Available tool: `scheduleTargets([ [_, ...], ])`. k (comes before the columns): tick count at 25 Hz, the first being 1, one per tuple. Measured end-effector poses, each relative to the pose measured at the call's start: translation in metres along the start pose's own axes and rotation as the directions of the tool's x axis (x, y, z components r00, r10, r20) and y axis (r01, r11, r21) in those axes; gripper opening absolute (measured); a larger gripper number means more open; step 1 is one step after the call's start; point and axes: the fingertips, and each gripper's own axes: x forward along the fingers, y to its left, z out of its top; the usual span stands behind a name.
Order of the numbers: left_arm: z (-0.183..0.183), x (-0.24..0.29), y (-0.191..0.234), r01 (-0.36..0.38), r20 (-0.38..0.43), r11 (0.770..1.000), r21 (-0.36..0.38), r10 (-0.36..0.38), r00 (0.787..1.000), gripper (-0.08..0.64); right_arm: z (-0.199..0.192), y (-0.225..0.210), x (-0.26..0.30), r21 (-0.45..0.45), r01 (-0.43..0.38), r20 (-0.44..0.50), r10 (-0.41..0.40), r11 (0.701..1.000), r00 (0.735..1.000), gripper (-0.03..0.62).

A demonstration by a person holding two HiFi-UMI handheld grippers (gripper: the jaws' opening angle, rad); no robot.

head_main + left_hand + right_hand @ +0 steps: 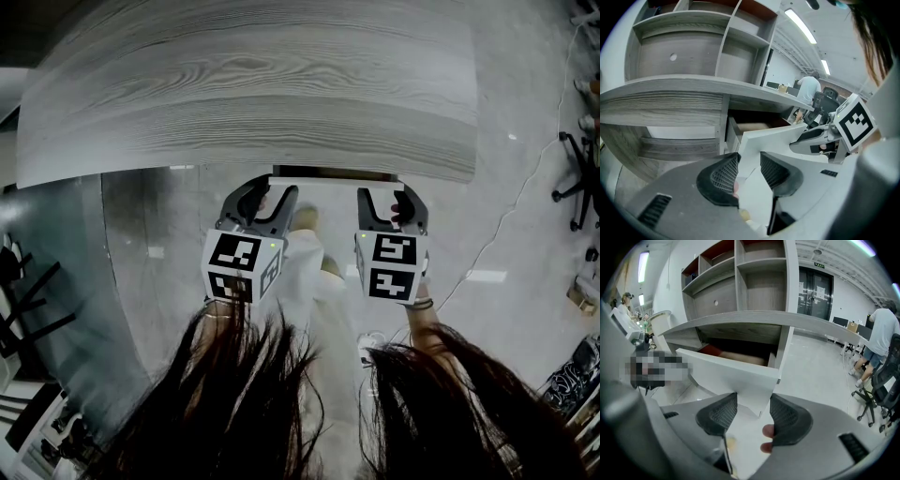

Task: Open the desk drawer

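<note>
two grippers (269, 194) (386, 195), drawer front (333, 178) edge between each (jaws apart)

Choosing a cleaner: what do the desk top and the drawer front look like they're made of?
Desk top: matte grey wood-grain board. The even, streaky grain suggests laminate, though solid wood can't be ruled out. Drawer front: plain white, smooth, grainless panel, likely painted or laminated board.

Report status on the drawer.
Left gripper and right gripper open, fingers astride the drawer front's lower edge. Drawer part-way out. Nothing seen blocking it.
</note>
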Motion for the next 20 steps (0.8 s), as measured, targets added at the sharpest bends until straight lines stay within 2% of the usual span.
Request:
scheduleTargets([
  [20,-0.013,-0.009,-0.008,0.012,0.002,1.0,0.003,-0.012,1.0,0.144,-0.015,0.004,-0.008,0.002,0.007,-0.009,-0.007,1.0,1.0,0.202],
])
